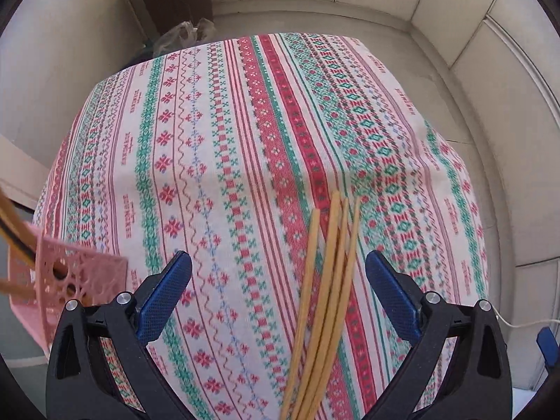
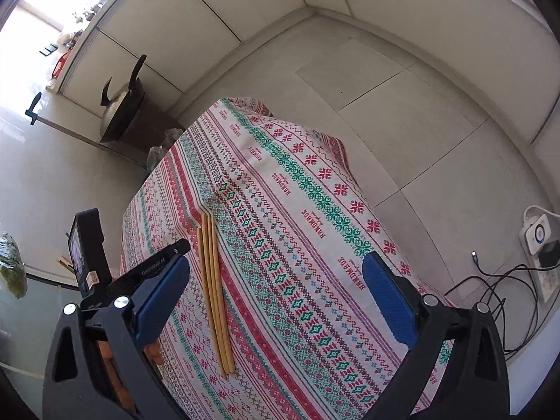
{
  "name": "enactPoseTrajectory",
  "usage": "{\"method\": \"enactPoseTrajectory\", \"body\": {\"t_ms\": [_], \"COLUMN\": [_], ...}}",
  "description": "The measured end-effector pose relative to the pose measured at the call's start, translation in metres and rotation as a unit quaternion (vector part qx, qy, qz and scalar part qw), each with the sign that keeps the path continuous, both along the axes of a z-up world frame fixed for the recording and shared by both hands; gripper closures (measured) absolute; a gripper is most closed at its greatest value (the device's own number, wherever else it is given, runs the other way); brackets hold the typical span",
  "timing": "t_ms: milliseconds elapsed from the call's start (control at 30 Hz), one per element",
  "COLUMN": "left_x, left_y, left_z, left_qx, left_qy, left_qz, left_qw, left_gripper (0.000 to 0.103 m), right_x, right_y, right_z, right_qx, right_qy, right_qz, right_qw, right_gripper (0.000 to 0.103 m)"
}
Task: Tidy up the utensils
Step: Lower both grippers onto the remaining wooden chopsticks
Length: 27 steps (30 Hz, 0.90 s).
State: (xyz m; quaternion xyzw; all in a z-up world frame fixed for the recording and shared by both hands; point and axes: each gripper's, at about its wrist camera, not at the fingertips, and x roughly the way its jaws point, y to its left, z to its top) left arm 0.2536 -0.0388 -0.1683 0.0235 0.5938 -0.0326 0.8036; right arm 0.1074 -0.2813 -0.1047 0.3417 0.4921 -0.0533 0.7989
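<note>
Several wooden chopsticks (image 1: 325, 290) lie side by side on the patterned tablecloth (image 1: 217, 122). In the left wrist view they run up between the fingers of my left gripper (image 1: 278, 259), nearer its right finger; the gripper is open and holds nothing. A pink perforated basket (image 1: 77, 280) at the table's left edge holds other chopsticks (image 1: 14, 227). The right wrist view looks down from higher: the same chopsticks (image 2: 213, 290) lie just inside the left finger of my right gripper (image 2: 276, 262), which is open with nothing in it.
The black body of the left gripper, with a small screen (image 2: 87, 252), shows at the left. A wok (image 2: 122, 112) sits on a dark stand beyond the table. A power strip (image 2: 539, 245) and cables lie on the tiled floor to the right.
</note>
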Motion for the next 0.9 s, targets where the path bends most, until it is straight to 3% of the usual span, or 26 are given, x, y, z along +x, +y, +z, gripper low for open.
{"method": "enactPoseTrajectory", "body": {"t_ms": [67, 200, 267, 467, 533, 600, 900], "left_x": [0.009, 0.021, 0.025, 0.033, 0.029, 0.021, -0.041], "left_y": [-0.003, -0.004, -0.003, -0.007, -0.01, -0.012, 0.008], "left_z": [-0.009, -0.026, -0.034, -0.041, -0.041, -0.04, -0.023], "left_qx": [0.009, 0.028, 0.019, 0.002, 0.006, 0.005, 0.033], "left_qy": [0.008, 0.021, 0.03, 0.028, 0.022, 0.02, 0.003], "left_qz": [-0.002, -0.008, -0.014, -0.033, -0.042, -0.049, -0.084], "left_qw": [0.9999, 0.9994, 0.9993, 0.9991, 0.9989, 0.9986, 0.9959], "left_gripper": [0.011, 0.036, 0.039, 0.064, 0.085, 0.096, 0.096], "right_x": [0.001, 0.004, 0.006, 0.016, 0.021, 0.029, 0.078], "right_y": [-0.005, -0.008, -0.007, -0.001, 0.003, 0.008, 0.049], "right_z": [-0.004, -0.009, -0.01, -0.017, -0.019, -0.022, -0.047], "right_qx": [0.01, 0.017, 0.016, 0.016, 0.01, 0.004, 0.005], "right_qy": [0.006, 0.011, 0.014, 0.026, 0.028, 0.032, 0.055], "right_qz": [-0.005, -0.008, -0.005, -0.003, -0.003, -0.002, 0.031], "right_qw": [1.0, 1.0, 1.0, 1.0, 1.0, 0.999, 0.998], "right_gripper": [0.007, 0.007, 0.007, 0.007, 0.007, 0.007, 0.007]}}
